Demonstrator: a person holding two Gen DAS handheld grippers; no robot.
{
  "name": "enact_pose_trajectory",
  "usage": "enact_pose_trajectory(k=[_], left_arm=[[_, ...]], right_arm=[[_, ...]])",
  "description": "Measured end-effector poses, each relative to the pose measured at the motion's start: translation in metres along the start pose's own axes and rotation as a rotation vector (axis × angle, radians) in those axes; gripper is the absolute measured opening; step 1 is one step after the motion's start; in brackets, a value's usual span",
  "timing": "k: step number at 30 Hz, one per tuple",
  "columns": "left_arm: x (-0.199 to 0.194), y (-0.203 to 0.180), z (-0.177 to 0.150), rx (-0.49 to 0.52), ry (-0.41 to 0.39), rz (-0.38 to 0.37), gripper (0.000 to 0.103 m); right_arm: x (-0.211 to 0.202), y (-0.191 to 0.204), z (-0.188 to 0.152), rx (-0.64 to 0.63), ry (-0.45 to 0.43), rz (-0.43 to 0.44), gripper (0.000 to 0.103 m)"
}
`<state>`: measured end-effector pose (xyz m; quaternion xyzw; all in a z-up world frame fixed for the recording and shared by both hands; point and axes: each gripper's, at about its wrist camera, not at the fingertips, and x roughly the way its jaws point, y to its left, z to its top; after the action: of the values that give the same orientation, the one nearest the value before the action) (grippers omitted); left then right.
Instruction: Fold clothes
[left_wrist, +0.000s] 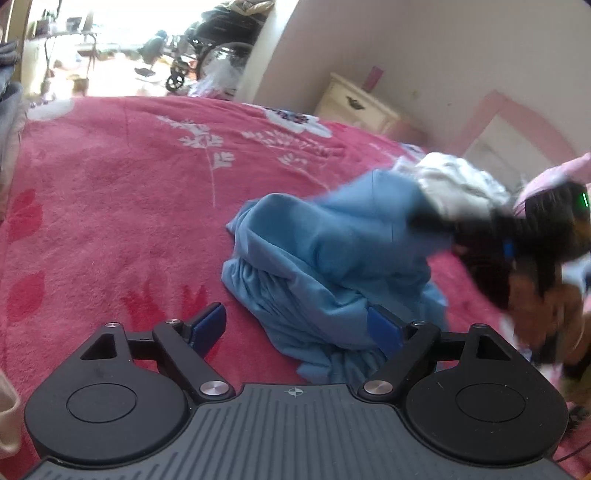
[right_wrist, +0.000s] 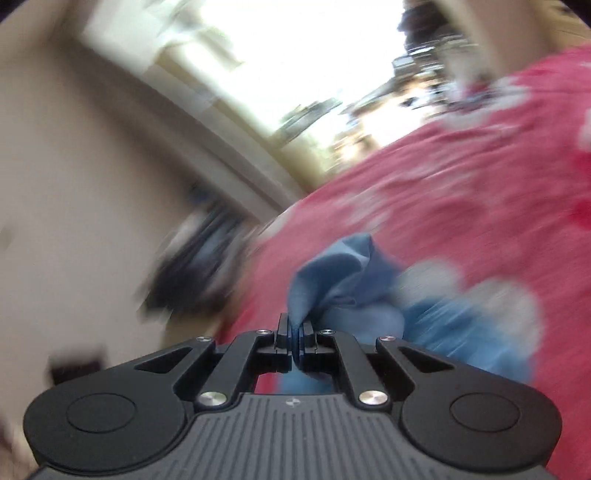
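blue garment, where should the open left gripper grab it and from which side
Probably the near bunched hem of the blue garment, approached low from the front. The left gripper is open there, and the right gripper already pinches the far end, so the near folds are free.

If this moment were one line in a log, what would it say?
task: fold clothes | left gripper: open, beside blue garment | right gripper: shut on blue garment | surface: red floral bedspread | view: motion-blurred
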<state>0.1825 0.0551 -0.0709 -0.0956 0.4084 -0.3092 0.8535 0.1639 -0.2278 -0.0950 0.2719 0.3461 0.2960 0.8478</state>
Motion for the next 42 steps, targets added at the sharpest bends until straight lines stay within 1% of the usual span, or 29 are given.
enact_pose_trajectory(k=[4,8,9,11,12,13,14,15,18,21,22,25,27,28,30,31,32,33,35,37,40,42], left_arm=[[-0.024,0.017,-0.004,-0.06,0.01,-0.027,0.086],[-0.027,0.027,-0.019,-0.109,0.07,-0.038,0.087],[-0.025,0.027,-0.024,-0.117,0.092,-0.039,0.087],[-0.018,0.025,-0.034,-0.117,0.142,-0.051,0.087],[-0.015,0.023,-0.039,-0.114,0.165,-0.053,0.087],[-0.012,0.02,-0.044,-0.092,0.174,-0.038,0.087],[-0.009,0.017,-0.048,-0.07,0.184,-0.022,0.087],[-0.006,0.013,-0.052,-0.048,0.194,-0.006,0.087],[0.003,0.004,-0.064,0.013,0.221,0.041,0.086],[0.011,0.007,-0.066,-0.01,0.21,0.079,0.081],[0.014,0.008,-0.066,-0.017,0.205,0.092,0.079],[0.023,0.011,-0.059,-0.034,0.172,0.123,0.079],[0.031,0.013,-0.053,-0.036,0.152,0.154,0.078],[0.036,0.014,-0.05,-0.035,0.146,0.162,0.078],[0.045,0.014,-0.045,-0.035,0.137,0.184,0.073],[0.046,0.013,-0.044,-0.035,0.132,0.195,0.066],[0.045,0.015,-0.043,-0.042,0.128,0.207,0.055],[0.044,0.016,-0.043,-0.05,0.124,0.218,0.05],[0.037,0.021,-0.046,-0.087,0.117,0.228,0.023],[0.026,0.027,-0.05,-0.139,0.11,0.227,0.013],[0.009,0.037,-0.057,-0.215,0.101,0.227,0.007],[0.0,0.04,-0.063,-0.235,0.106,0.241,0.007]], right_arm=[[0.013,0.06,-0.058,-0.227,0.201,0.079,0.005],[0.029,0.108,-0.125,-0.463,0.385,0.084,0.006],[0.028,0.109,-0.124,-0.474,0.392,0.081,0.009],[0.025,0.113,-0.124,-0.497,0.406,0.075,0.013],[0.024,0.114,-0.123,-0.509,0.413,0.072,0.022],[0.023,0.116,-0.123,-0.52,0.42,0.068,0.027],[0.022,0.117,-0.123,-0.532,0.427,0.065,0.037],[0.021,0.119,-0.123,-0.543,0.434,0.062,0.039],[0.018,0.124,-0.122,-0.577,0.456,0.053,0.038],[0.014,0.129,-0.121,-0.612,0.477,0.043,0.038],[0.013,0.129,-0.118,-0.615,0.475,0.035,0.038],[0.004,0.099,-0.073,-0.49,0.334,-0.077,0.039],[0.004,0.08,-0.049,-0.42,0.26,-0.14,0.039],[0.009,0.071,-0.04,-0.399,0.24,-0.172,0.039],[0.019,0.057,-0.029,-0.368,0.205,-0.224,0.041],[0.025,0.05,-0.028,-0.364,0.195,-0.239,0.041],[0.029,0.046,-0.024,-0.369,0.185,-0.251,0.041],[0.035,0.042,-0.021,-0.372,0.172,-0.261,0.041],[0.044,0.036,-0.014,-0.363,0.148,-0.268,0.04],[0.046,0.032,-0.008,-0.347,0.117,-0.27,0.04],[0.057,0.023,0.007,-0.35,0.109,-0.27,0.041],[0.073,0.016,0.017,-0.335,0.133,-0.252,0.041]])
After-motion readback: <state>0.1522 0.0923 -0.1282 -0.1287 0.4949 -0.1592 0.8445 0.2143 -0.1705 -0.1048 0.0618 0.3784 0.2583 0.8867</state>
